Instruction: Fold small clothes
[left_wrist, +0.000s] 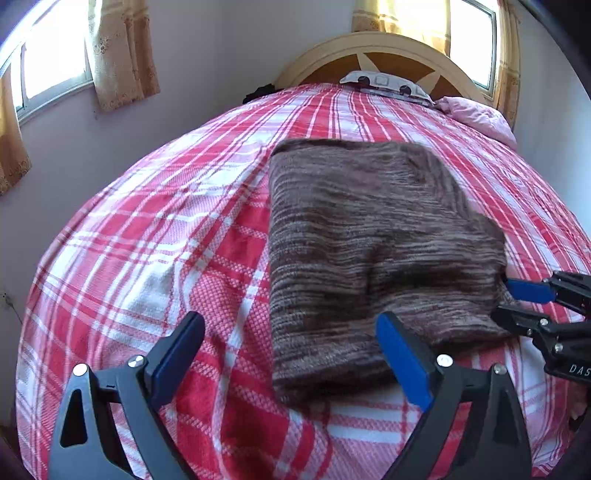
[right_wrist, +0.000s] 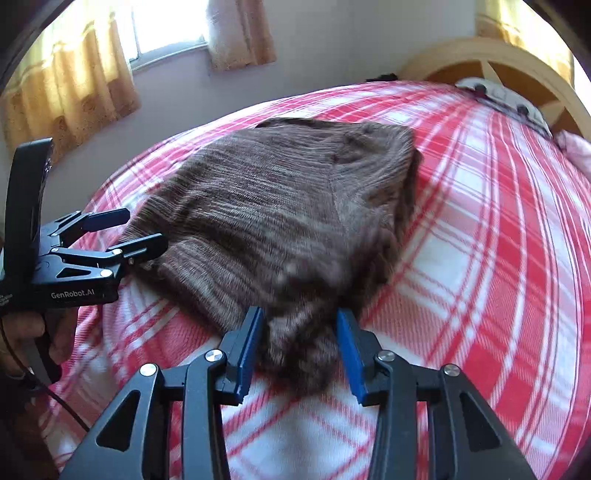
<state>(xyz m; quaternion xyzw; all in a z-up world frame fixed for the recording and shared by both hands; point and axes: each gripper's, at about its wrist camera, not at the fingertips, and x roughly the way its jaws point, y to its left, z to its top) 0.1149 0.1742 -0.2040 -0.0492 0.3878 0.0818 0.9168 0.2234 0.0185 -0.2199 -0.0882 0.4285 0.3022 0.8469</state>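
The sweater (left_wrist: 369, 240), a brown striped knit already folded into a rough rectangle, lies flat on the plaid bedspread (left_wrist: 147, 240), straight ahead of both tongs and reaching away from them toward the headboard (left_wrist: 384, 48). The left gripper (left_wrist: 291, 354) stands wide open with nothing pressed between its pads; the near left corner of the knit sits in the gap, closer to the right-hand finger, which overlaps the hem. The right gripper (right_wrist: 299, 350) is partly open over the near right corner: a bunched lump of knit lies between its blue pads (right_wrist: 349, 350), but there appears to be a sliver of space on each side, so I judge it loose, not clamped. In the left view that gripper shows at the sweater's right edge, one finger above the cloth and one at its hem. The knit looks soft, thick and limp, light enough for one pinch, yet several layers deep, so it will sag and slide apart if lifted by a single ply. It is not fragile or slippery; the ribbing should give the pads purchase. The best hold is probably the two near corners, taking every layer at once.
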